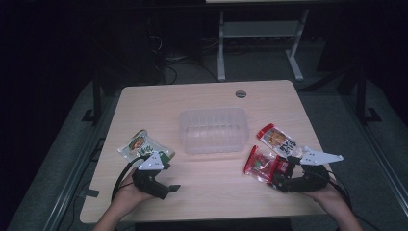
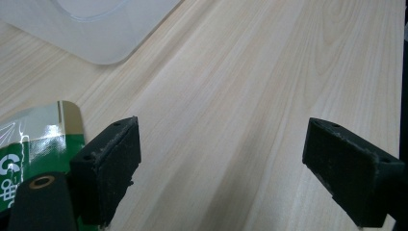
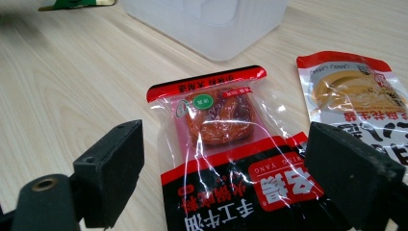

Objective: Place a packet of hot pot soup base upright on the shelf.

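Pale wooden table (image 1: pixel 207 187); on it a clear plastic tub (image 1: pixel 213 130), green packet (image 1: pixel 144 147), red packet (image 1: pixel 262 164), orange-white packet (image 1: pixel 277 139).

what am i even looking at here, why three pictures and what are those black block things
A person sits at a wooden table and holds a hand tool with two black jaws in each hand: the left gripper and the right gripper. The wide picture comes from a camera above the table. The other two come from cameras riding on the tools, so the black blocks are each tool's own jaws up close. On the table lie a clear plastic container, a green snack packet, a red and black snack packet and a red and white snack packet. Nothing is held: both pairs of jaws stand open, the right pair on either side of the red and black packet.
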Available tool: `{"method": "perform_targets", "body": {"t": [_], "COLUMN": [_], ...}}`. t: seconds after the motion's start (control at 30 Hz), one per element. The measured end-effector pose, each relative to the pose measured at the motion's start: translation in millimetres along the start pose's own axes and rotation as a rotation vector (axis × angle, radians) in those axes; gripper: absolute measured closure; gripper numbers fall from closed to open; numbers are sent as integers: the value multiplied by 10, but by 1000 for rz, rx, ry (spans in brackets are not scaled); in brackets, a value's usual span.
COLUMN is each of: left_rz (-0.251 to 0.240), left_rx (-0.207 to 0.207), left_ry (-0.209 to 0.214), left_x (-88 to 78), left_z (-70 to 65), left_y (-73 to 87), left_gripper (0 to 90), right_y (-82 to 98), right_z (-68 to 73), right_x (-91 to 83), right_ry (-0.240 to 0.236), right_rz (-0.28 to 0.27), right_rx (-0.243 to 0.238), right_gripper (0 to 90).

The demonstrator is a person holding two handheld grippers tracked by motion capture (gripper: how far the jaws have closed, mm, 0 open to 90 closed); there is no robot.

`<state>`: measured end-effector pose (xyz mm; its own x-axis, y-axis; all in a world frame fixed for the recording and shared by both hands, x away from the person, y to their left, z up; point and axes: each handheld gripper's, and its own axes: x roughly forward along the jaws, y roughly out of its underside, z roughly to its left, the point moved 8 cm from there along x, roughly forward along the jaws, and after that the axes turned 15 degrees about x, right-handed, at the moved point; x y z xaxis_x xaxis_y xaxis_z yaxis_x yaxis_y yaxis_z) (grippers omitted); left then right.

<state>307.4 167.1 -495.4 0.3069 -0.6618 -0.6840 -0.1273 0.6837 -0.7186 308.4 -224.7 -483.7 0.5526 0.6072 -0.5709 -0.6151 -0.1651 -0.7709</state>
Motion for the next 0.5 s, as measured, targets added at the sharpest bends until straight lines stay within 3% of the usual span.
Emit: {"method": "perform_targets", "body": {"t": [0.33, 0.5], "left_rz": [-14, -16], "left_rx": [-12, -21], "left_ry": [-17, -15], "left_x": [-27, -53], "left_z": [21, 12], "left_y": [-13, 9], "left_gripper": [129, 130], "right_y": [-16, -54], "right_z": [16, 1], "right_x": [21, 33], "right_ry": [-5, 4], "right_rz": [9, 22], "right_rx": [-10, 2], "right_gripper": [136, 190]}}
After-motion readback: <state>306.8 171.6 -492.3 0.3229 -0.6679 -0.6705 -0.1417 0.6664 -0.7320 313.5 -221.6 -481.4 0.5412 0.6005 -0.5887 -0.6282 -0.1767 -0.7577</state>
